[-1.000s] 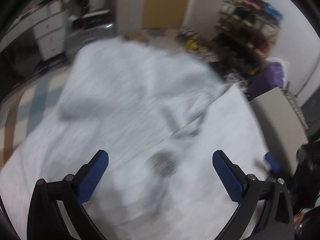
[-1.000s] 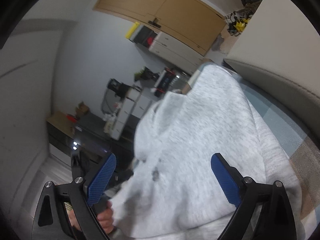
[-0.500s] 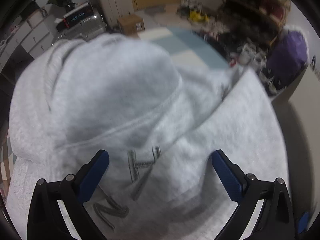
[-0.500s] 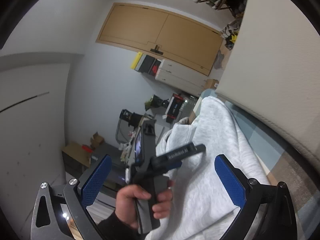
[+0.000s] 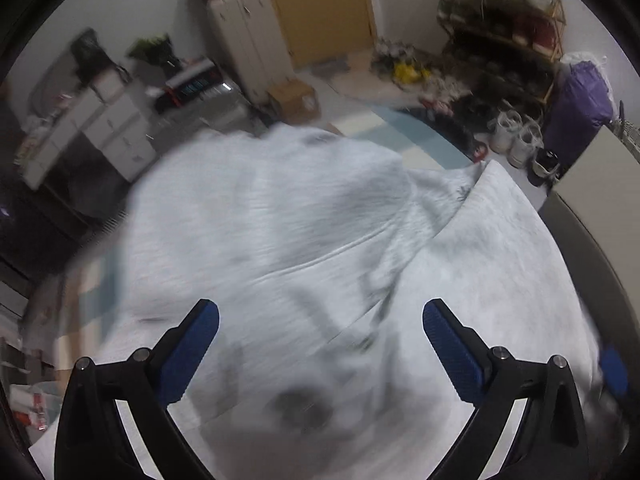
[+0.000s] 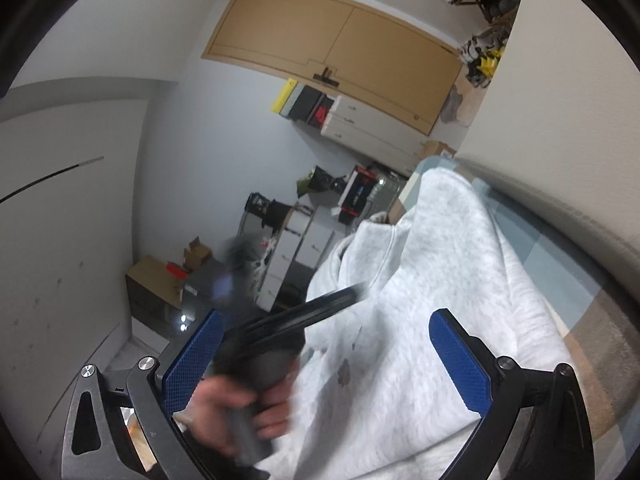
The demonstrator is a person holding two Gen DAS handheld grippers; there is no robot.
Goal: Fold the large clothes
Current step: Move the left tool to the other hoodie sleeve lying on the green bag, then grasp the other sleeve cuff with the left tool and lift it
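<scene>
The grey sweatshirt (image 5: 304, 240) lies spread over a pale blue checked surface, its hood turned toward the far end and one sleeve folded across the body at the right. Both tongs are released and grasp nothing: the left tongs (image 5: 320, 316) hover above the printed chest, the right tongs (image 6: 326, 332) look sideways along the garment (image 6: 432, 320), with the person's hand (image 6: 236, 408) on the other tool in front. The step in hand looks like choosing the next grip. It would go best to take the fabric at a seam or hem edge, pinch one layer only, and lift both corners evenly so the fold line stays straight. The left view is blurred, so creases are hard to judge.
</scene>
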